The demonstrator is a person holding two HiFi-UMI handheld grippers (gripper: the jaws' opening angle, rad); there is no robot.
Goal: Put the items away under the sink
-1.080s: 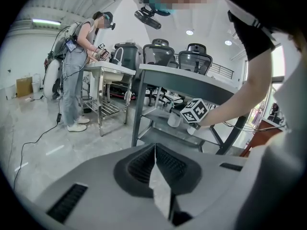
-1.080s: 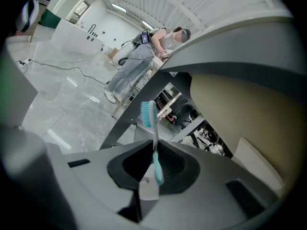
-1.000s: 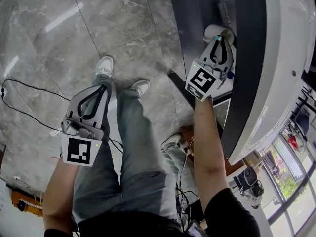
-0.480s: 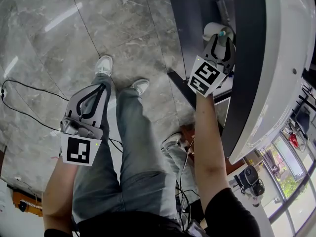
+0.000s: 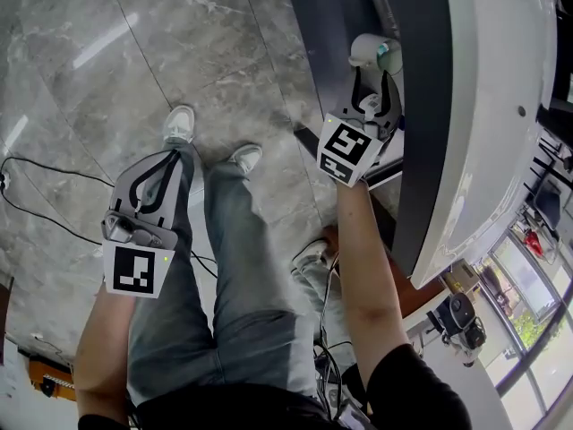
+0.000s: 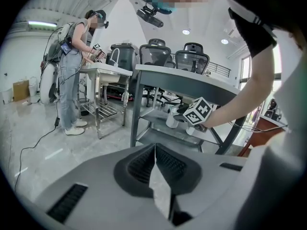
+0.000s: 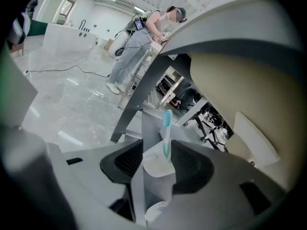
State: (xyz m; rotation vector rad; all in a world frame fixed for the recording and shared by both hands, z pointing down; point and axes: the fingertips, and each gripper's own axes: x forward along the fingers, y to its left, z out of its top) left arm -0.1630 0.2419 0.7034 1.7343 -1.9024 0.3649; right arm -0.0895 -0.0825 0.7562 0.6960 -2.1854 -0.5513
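My right gripper (image 5: pixel 373 77) is shut on a white cup (image 5: pixel 365 50) with a teal toothbrush (image 7: pixel 166 128) standing in it. It holds the cup upright over the dark shelf (image 5: pixel 333 21) beneath the white sink (image 5: pixel 474 106). In the right gripper view the cup (image 7: pixel 158 169) sits squeezed between the two jaws (image 7: pixel 153 152). My left gripper (image 5: pixel 172 158) hangs low beside the person's left leg, shut with nothing in it. In the left gripper view its jaws (image 6: pixel 155 150) meet, and the right gripper's marker cube (image 6: pixel 199 111) shows at the shelf beside another white cup (image 6: pixel 171 120).
The sink frame's grey leg (image 6: pixel 136 104) stands at the shelf's corner. Black cables (image 5: pixel 36 164) trail over the marble floor at left. Far off, another person (image 6: pixel 72 66) works at a steel sink table (image 6: pixel 103 73). Office chairs (image 6: pixel 192 59) stand behind the sink.
The right gripper has carried the cup farther in over the shelf under the sink. The left gripper has stayed beside the leg, still shut.
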